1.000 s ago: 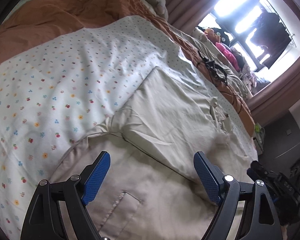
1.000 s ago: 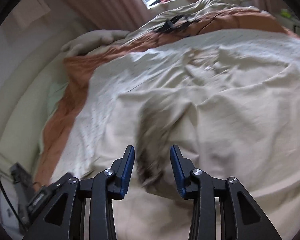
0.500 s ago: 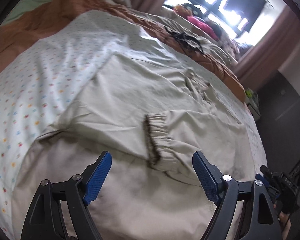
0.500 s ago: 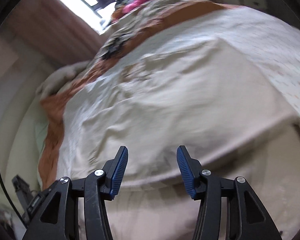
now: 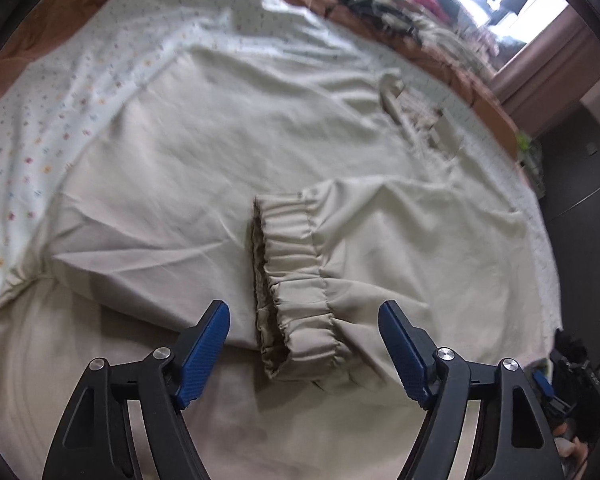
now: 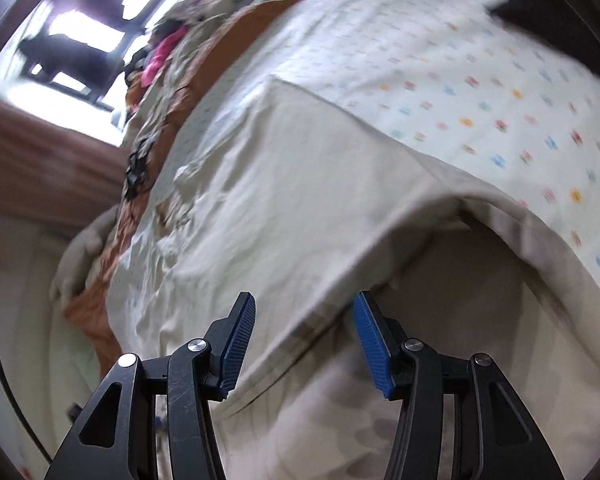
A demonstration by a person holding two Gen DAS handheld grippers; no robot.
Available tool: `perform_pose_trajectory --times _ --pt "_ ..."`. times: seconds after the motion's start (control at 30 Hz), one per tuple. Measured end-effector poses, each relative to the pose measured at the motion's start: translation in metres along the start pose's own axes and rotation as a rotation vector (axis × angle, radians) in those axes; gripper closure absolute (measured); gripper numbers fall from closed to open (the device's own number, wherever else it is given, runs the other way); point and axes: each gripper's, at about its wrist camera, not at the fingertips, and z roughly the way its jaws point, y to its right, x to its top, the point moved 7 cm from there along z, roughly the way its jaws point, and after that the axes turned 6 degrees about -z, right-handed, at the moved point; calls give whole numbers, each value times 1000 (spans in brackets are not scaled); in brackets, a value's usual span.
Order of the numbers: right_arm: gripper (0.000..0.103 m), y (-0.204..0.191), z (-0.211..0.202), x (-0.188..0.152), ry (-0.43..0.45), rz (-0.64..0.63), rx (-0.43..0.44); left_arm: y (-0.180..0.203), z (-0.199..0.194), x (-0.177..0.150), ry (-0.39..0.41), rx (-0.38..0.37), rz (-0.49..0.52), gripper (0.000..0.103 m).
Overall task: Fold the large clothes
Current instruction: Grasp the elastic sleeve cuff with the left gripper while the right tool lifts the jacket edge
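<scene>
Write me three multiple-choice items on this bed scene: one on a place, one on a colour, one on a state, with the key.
1. Where does the elastic cuff lie?
A. between the left gripper's fingers
B. on the floor
C. by the window

2. What colour are the gripper pads?
A. red
B. blue
C. green

3. What is the right gripper doing?
A. clamping a pillow
B. holding a hanger
C. open over the beige garment

Key: 1 A, the cuff sits in the gap between the pads, untouched. 2 B, both views show blue pads. 3 C, nothing is pinched between its pads.
</scene>
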Motion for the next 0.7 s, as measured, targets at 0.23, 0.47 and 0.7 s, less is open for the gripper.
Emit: perform_pose_trajectory --times 0.23,0.47,0.7 --pt "51 30 -1 11 22 121 -4 13 24 0 -7 118 87 68" --pt "51 53 5 27 69 206 29 32 8 31 83 114 141 95" --pt "66 66 4 30 97 277 71 41 -1 58 120 134 158 96"
